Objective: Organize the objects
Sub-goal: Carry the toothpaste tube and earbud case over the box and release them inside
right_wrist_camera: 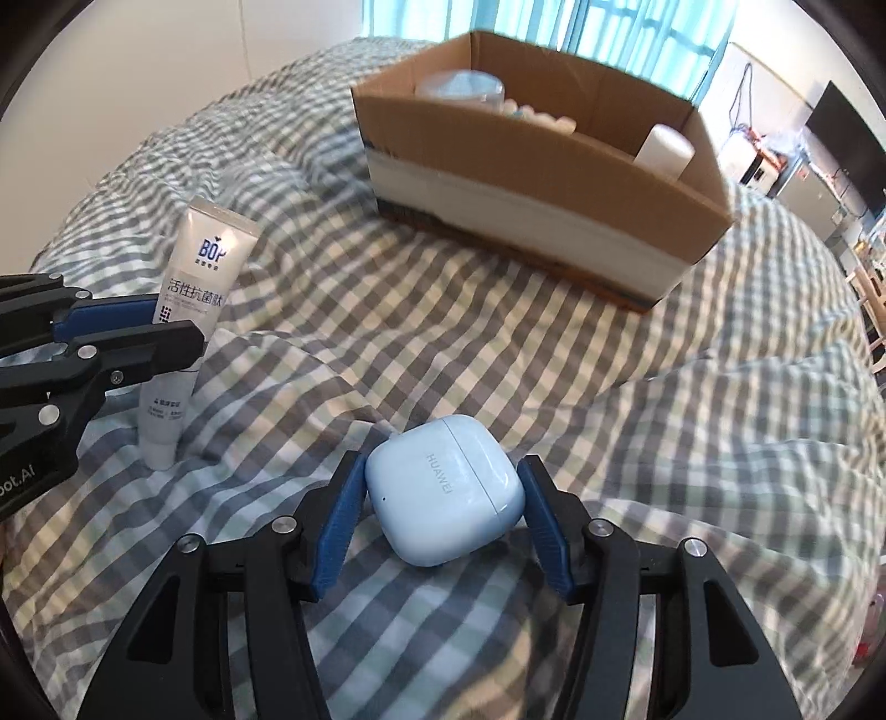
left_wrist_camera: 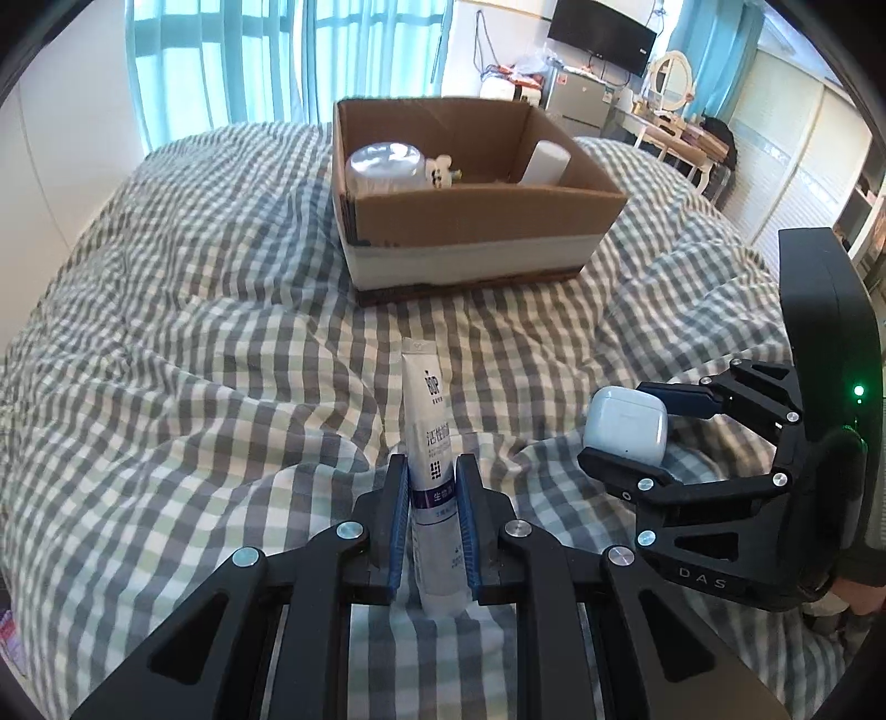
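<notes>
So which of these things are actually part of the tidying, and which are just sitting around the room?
Part of the job:
- toothpaste tube, clamped in the left hand-held gripper
- earbud case, between the right hand-held gripper fingers
- cardboard box, already holding a few items

Just lying about:
- checked blanket
- television
- round mirror

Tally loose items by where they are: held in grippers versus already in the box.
Held in grippers: 2, toothpaste tube in left gripper, earbuds case in right gripper
In cardboard box: 3, clear lidded jar, small figurine, white cylinder
Total: 5
</notes>
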Motion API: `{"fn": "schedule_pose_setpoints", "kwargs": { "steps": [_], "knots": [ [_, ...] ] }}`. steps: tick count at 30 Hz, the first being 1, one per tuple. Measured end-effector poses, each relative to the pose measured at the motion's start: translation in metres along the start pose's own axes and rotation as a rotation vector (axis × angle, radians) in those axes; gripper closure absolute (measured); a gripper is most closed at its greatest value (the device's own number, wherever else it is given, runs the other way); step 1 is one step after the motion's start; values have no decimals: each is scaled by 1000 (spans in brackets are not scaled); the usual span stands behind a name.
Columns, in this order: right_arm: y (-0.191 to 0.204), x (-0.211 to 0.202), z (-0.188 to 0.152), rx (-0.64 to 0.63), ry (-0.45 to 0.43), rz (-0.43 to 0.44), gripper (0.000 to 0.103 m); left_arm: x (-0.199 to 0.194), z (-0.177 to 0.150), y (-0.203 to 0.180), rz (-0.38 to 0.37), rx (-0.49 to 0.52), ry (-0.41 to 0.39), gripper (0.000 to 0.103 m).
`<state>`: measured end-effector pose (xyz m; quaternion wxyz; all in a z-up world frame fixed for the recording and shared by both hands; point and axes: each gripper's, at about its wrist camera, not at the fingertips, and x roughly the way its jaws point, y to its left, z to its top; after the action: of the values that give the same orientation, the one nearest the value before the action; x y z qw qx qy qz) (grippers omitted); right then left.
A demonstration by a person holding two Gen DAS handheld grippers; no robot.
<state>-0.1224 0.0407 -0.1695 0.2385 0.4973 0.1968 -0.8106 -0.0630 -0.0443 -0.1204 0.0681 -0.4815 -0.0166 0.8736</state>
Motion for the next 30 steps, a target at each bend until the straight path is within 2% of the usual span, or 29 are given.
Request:
{"fn": "schedule_pose_setpoints", "kwargs": {
  "steps": [5, 19, 30],
  "knots": [
    [-5, -33, -2, 14, -50, -5, 47, -24, 3, -7, 16, 14, -45, 87],
    [18, -103, 2, 14, -198, -28, 47, -85, 23, -26, 37, 44, -174, 87],
    [3, -153, 23, 47, -312, -5, 47, -108, 71, -41, 53, 87, -258, 87]
  ]
}}
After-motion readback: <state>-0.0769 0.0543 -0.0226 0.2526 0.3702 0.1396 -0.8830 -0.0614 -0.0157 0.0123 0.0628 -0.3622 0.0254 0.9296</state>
